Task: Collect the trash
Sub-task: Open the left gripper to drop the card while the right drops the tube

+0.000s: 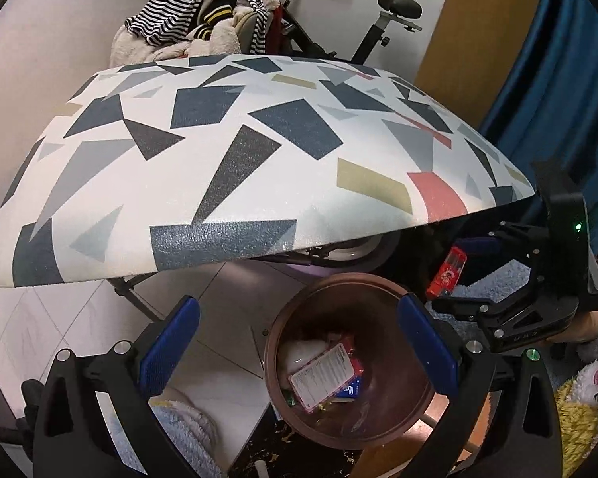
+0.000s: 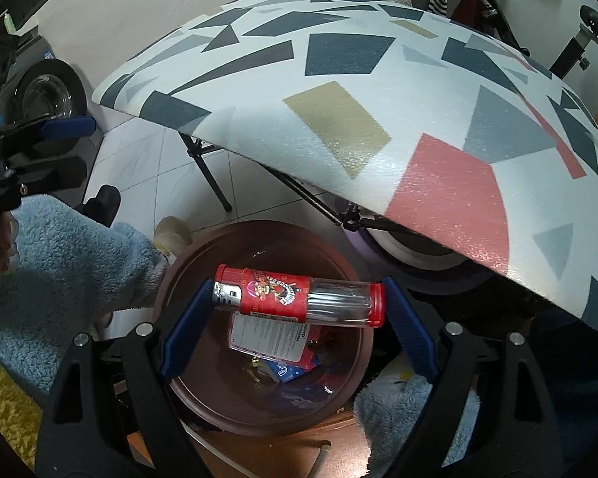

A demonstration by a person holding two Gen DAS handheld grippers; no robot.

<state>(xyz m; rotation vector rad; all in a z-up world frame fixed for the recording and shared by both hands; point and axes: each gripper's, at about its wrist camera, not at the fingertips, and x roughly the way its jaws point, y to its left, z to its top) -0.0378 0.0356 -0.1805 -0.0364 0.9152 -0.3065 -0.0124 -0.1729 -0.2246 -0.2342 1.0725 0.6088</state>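
My right gripper (image 2: 297, 318) is shut on a big red lighter (image 2: 299, 298) with a clear end, gripped end to end between the blue pads. It hangs right over a round brown bin (image 2: 283, 239) on the floor. In the bin lie a white printed card pack (image 2: 267, 336) and bits of wrapper. In the left wrist view my left gripper (image 1: 299, 342) stands wide open and empty above the same bin (image 1: 394, 398), where the card pack (image 1: 327, 374) lies. The right gripper (image 1: 454, 275) with the lighter (image 1: 446, 275) is at that bin's far right rim.
A folding table with a geometric-patterned top (image 1: 259, 151) overhangs the bin's far side, its black legs (image 2: 211, 175) on the tiled floor. Behind it are a heap of clothes (image 1: 203, 24), an exercise bike (image 1: 394, 12) and a blue curtain (image 1: 558, 59). Fuzzy blue sleeves (image 2: 67, 255) flank the bin.
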